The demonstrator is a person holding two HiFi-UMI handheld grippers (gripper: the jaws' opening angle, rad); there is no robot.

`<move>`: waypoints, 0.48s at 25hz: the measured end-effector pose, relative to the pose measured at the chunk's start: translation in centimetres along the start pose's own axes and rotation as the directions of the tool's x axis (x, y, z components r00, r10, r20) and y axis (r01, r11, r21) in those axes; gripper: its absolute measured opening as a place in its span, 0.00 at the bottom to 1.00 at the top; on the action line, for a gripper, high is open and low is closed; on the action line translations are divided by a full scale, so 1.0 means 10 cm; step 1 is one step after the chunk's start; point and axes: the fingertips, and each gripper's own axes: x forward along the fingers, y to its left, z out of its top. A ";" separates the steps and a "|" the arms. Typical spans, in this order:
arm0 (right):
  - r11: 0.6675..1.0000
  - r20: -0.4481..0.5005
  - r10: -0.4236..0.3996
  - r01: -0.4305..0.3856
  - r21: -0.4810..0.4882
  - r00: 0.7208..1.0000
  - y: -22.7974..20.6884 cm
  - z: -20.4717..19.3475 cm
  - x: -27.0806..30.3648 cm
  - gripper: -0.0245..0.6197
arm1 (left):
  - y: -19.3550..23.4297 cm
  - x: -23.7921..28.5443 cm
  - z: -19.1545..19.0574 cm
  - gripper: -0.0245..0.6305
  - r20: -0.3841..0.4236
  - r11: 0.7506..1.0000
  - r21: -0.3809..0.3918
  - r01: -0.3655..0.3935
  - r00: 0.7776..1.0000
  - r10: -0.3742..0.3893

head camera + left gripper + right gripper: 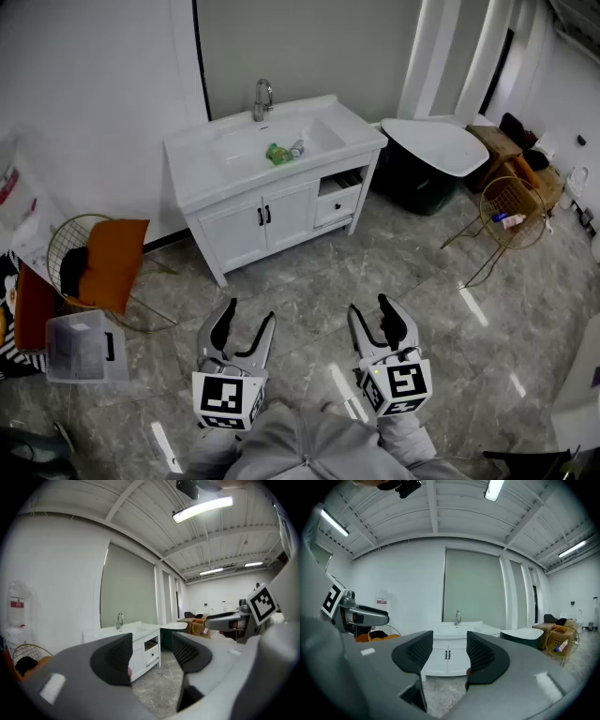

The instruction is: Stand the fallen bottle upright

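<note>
Far ahead in the sink (pixel 234 142), the fallen bottle (pixel 277 153) wants a closer approach first, left gripper (pixel 249 312) and right gripper (pixel 369 307) both with fingers (pixel 223 328) released.

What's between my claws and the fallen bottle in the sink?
Head view: only bare grey floor, then the front of the white vanity; the bottle lies in its basin.

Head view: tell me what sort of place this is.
Probably a mock bathroom staged in a large bare room: a white vanity cabinet with basin and faucet, a dark bathtub beside it, and a beamed ceiling with strip lights.
</note>
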 end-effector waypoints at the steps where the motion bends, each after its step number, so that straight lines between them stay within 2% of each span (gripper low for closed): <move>1: 1.000 0.004 0.000 0.000 0.000 1.000 0.00 0.01 0.01 0.39 | 0.00 0.01 0.00 0.49 0.000 1.000 0.004 -0.001 1.000 0.001; 12: 1.000 0.013 0.006 -0.006 0.003 1.000 0.10 0.05 0.10 0.39 | 0.10 0.00 0.00 0.49 0.001 1.000 0.008 -0.010 1.000 0.010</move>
